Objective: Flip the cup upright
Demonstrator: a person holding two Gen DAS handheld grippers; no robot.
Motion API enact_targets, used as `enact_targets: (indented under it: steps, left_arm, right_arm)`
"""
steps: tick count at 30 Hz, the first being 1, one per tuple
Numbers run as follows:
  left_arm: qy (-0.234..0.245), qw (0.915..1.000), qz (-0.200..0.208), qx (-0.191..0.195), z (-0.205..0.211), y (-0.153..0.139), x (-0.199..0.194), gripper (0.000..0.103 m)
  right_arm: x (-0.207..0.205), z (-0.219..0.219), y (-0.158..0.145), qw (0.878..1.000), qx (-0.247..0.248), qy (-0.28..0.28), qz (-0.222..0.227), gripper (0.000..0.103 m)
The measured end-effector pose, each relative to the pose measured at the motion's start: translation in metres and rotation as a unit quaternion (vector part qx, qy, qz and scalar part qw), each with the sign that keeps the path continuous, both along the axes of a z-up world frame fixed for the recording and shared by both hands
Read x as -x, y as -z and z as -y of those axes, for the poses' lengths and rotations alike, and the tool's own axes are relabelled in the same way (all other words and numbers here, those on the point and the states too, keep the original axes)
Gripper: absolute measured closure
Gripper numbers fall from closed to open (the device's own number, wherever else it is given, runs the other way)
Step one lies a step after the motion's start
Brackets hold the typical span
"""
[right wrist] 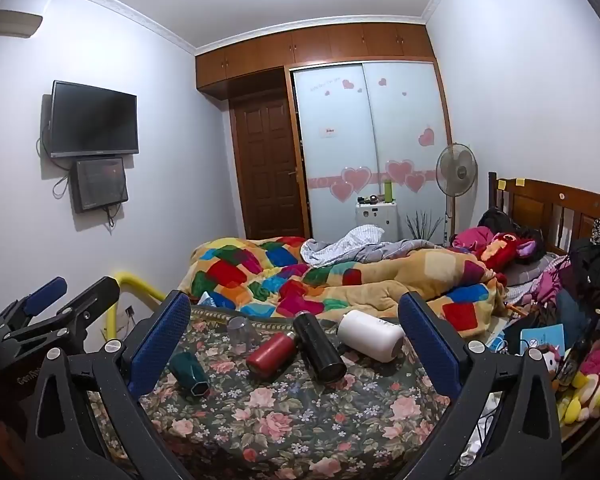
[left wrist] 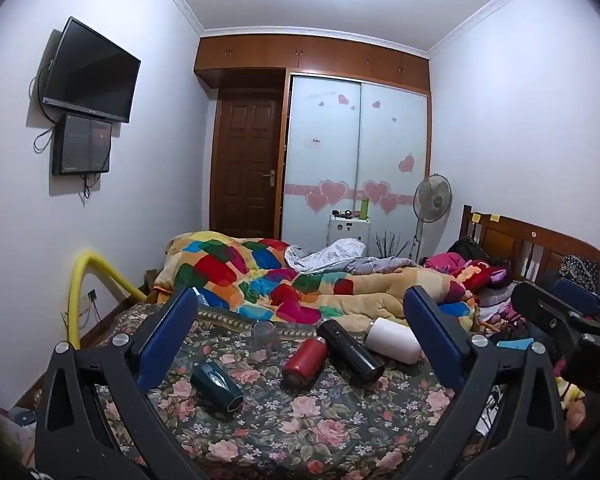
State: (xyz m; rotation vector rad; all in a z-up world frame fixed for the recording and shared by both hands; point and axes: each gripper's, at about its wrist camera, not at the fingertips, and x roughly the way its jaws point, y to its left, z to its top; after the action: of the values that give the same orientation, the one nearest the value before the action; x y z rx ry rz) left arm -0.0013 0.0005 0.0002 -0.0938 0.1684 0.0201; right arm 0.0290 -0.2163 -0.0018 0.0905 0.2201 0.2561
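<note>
Several cups and bottles lie on the floral bedspread [left wrist: 300,420]. A clear glass cup [left wrist: 264,342] [right wrist: 242,335] stands upside down at the back left. A dark green cup [left wrist: 218,386] [right wrist: 190,375], a red bottle [left wrist: 303,360] [right wrist: 271,351], a black bottle [left wrist: 349,352] [right wrist: 319,347] and a white cup [left wrist: 393,340] [right wrist: 369,334] lie on their sides. My left gripper [left wrist: 300,312] is open and empty, held back from them. My right gripper [right wrist: 296,312] is open and empty too; it also shows at the right edge of the left wrist view [left wrist: 559,304].
A colourful patchwork quilt [left wrist: 292,280] is bunched behind the cups. Clothes and plush toys [right wrist: 539,264] pile up on the right by the wooden headboard [right wrist: 551,204]. A yellow rail [left wrist: 84,280] stands at the bed's left side. A fan [right wrist: 457,172] and wardrobe [right wrist: 371,140] are at the back.
</note>
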Motion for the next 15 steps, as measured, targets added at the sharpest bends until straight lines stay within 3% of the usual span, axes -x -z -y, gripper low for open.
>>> enact_targets:
  steps: [15]
  left_arm:
    - [0.003, 1.0, 0.001, -0.007, 0.0033, -0.0046, 0.0039, 0.0]
  right_arm:
    - [0.0005, -0.0035, 0.0, 1.0, 0.006, 0.0, -0.013, 0.0]
